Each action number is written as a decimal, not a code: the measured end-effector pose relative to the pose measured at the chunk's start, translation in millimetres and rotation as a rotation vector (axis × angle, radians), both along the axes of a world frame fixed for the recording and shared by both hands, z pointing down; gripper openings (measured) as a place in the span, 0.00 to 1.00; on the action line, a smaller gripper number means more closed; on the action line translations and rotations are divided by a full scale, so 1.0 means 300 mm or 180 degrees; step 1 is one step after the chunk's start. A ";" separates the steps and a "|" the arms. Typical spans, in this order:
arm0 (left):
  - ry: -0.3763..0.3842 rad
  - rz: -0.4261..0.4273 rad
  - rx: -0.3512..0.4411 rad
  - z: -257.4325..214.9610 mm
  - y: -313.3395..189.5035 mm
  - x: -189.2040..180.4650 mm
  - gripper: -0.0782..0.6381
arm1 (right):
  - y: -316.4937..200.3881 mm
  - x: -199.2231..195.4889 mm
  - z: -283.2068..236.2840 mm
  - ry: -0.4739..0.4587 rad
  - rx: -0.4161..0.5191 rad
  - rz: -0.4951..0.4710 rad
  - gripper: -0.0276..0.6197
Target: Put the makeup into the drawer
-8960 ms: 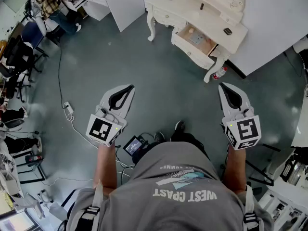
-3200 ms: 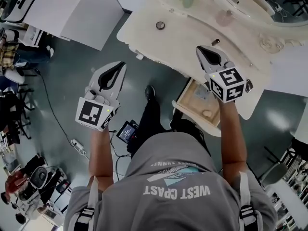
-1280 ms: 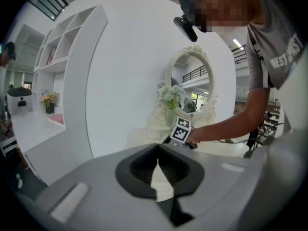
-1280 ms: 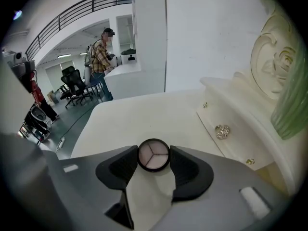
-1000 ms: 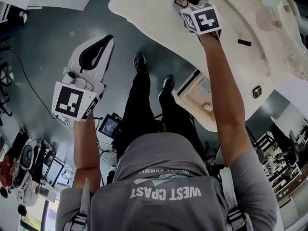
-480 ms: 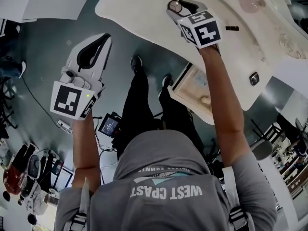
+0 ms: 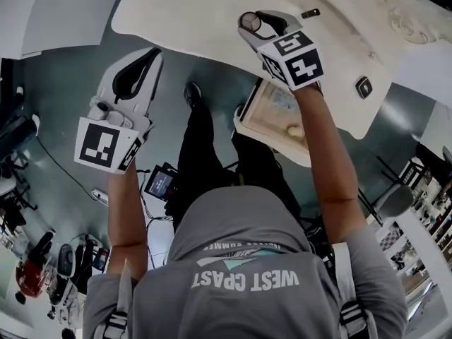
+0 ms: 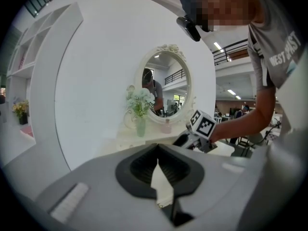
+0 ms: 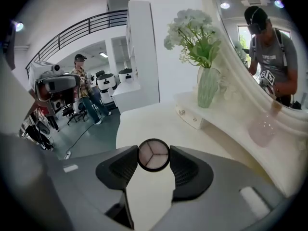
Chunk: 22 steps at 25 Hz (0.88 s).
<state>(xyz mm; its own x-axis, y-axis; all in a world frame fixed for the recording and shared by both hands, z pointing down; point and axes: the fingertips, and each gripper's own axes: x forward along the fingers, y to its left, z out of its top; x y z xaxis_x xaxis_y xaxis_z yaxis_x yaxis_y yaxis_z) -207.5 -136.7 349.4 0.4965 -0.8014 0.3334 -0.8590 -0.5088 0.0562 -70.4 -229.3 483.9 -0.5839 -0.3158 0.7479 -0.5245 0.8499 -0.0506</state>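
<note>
Makeup compact (image 9: 153, 155), round, dark rim, pale three-part face: where is it?
— Clamped at its rim between the jaws of the right gripper (image 7: 256, 24), over the cream table (image 7: 191, 20) near its front edge.
Arm pose?
— Right forearm stretched toward twelve o'clock, gripper tilted down. Left gripper (image 7: 150, 54) at nine o'clock of it, over the grey floor (image 7: 85, 83), jaws together, empty.
Drawer?
— Drawer (image 7: 268, 108) pulled open, wood-lined, at five o'clock of the compact; a small pale item (image 7: 293, 131) inside.
Surroundings?
— Glass vase of flowers (image 9: 208, 88); oval mirror (image 8: 166, 88) in a carved frame; pinkish bottle (image 9: 262, 129); small dark stick (image 7: 310, 13) at three o'clock of the compact; dark square case (image 7: 364, 87) at four o'clock.
</note>
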 end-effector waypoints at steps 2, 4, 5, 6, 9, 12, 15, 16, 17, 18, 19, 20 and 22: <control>0.0000 0.0056 0.0006 -0.006 0.001 0.030 0.11 | 0.029 0.036 -0.010 -0.0013 -0.0008 0.0043 0.38; -0.0002 0.0108 0.0011 -0.013 0.006 0.058 0.11 | 0.056 0.071 -0.021 -0.0019 -0.0013 0.0084 0.38; -0.0002 0.0134 0.0013 -0.016 0.009 0.071 0.11 | 0.070 0.087 -0.025 -0.0019 -0.0015 0.0105 0.38; -0.0001 0.0161 0.0016 -0.020 0.013 0.084 0.11 | 0.084 0.102 -0.030 -0.0018 -0.0017 0.0127 0.38; 0.0004 0.0240 0.0026 -0.033 0.027 0.124 0.11 | 0.124 0.147 -0.043 -0.0013 -0.0019 0.0185 0.38; 0.0009 0.0305 0.0032 -0.043 0.034 0.167 0.11 | 0.152 0.192 -0.055 -0.0014 -0.0021 0.0228 0.38; 0.0011 0.0362 0.0040 -0.050 0.036 0.207 0.11 | 0.169 0.233 -0.066 -0.0014 -0.0019 0.0264 0.38; 0.0011 0.0379 0.0040 -0.052 0.037 0.219 0.11 | 0.173 0.244 -0.071 -0.0017 -0.0017 0.0276 0.38; 0.0010 0.0397 0.0038 -0.052 0.039 0.230 0.11 | 0.178 0.254 -0.075 -0.0021 -0.0013 0.0288 0.38; 0.0009 0.0415 0.0034 -0.051 0.041 0.240 0.11 | 0.183 0.263 -0.078 -0.0026 -0.0010 0.0300 0.38; 0.0007 0.0433 0.0030 -0.049 0.044 0.249 0.11 | 0.188 0.271 -0.080 -0.0031 -0.0008 0.0312 0.38; 0.0005 0.0452 0.0025 -0.046 0.047 0.259 0.11 | 0.195 0.280 -0.082 -0.0036 -0.0008 0.0323 0.38; 0.0000 0.0488 0.0013 -0.044 0.055 0.278 0.11 | 0.214 0.297 -0.087 -0.0046 -0.0009 0.0342 0.38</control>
<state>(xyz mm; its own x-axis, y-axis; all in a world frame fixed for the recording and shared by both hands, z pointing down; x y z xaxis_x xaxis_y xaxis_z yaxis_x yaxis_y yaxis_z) -124.2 -120.1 336.0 0.6131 -0.7176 0.3303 -0.7713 -0.6342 0.0537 18.7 -165.3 457.6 -0.5574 -0.3751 0.7407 -0.6118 0.7886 -0.0610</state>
